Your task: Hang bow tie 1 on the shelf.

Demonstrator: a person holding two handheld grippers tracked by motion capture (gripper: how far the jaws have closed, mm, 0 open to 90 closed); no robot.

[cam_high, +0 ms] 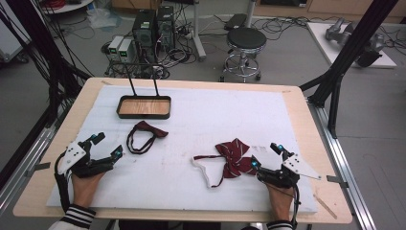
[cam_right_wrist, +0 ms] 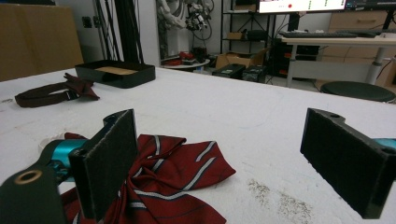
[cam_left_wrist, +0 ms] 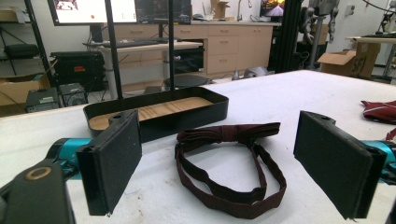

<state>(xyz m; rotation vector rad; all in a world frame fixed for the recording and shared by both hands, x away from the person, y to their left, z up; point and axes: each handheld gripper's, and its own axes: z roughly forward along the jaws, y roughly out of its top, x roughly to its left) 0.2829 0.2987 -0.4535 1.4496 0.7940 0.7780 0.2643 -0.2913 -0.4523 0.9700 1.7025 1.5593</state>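
Note:
A dark maroon bow tie with a looped strap (cam_high: 143,136) (cam_left_wrist: 229,163) lies on the white sheet just in front of a black tray with a wooden floor (cam_high: 143,106) (cam_left_wrist: 154,112). My left gripper (cam_high: 106,145) (cam_left_wrist: 219,163) rests at the left, open, its jaws wide apart and aimed at that bow tie, touching nothing. A red striped bow tie with a white strap (cam_high: 233,157) (cam_right_wrist: 173,177) lies right of centre. My right gripper (cam_high: 264,155) (cam_right_wrist: 219,163) is open beside it, its left jaw over the tie's edge, nothing held.
The tray has a tall black wire handle (cam_high: 142,79). The white sheet (cam_high: 201,120) covers most of the wooden table (cam_high: 306,115). Beyond the far edge stand a stool (cam_high: 245,40), computer boxes (cam_high: 153,28) and cables on the floor.

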